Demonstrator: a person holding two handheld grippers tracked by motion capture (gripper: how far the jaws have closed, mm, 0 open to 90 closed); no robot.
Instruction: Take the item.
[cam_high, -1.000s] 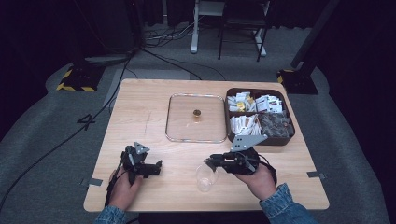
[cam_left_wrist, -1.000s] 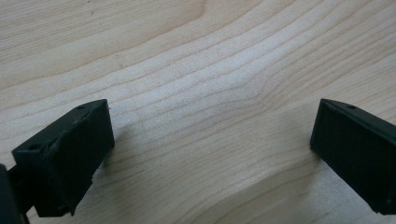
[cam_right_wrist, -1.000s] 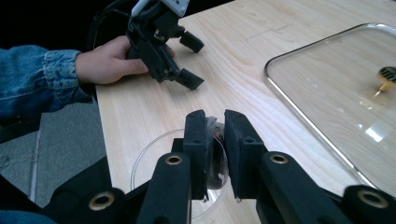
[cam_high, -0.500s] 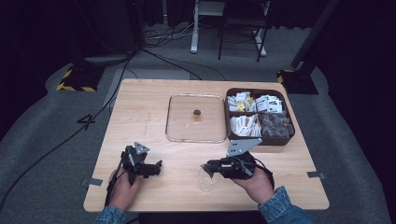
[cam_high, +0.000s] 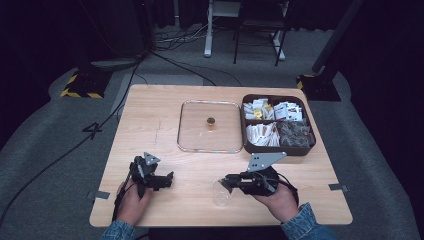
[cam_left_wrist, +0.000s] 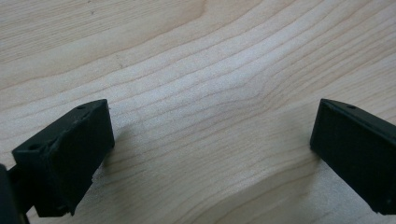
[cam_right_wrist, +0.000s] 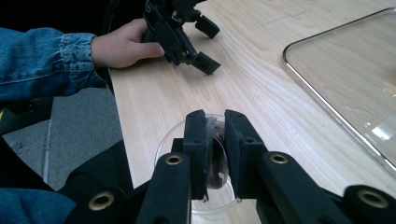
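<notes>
Item: clear cup (cam_high: 220, 192), pinched at its wall by your right tool (cam_high: 229, 182).
Your left tool (cam_high: 165, 181) rested wide-jawed and empty, left of the cup, well apart.

High view sits up above the person's edge of the wooden table (cam_high: 165, 135), looking forward and down, far enough back to catch the whole top plus floor behind it. Left gripper view is super close, pointing nearly straight down at bare wood grain between its own two black jaws. Right gripper view rides low, looking across the tabletop toward the left gripper (cam_right_wrist: 201, 44), which the high view also catches (cam_high: 167, 180), along with the glass tray (cam_right_wrist: 355, 84).
</notes>
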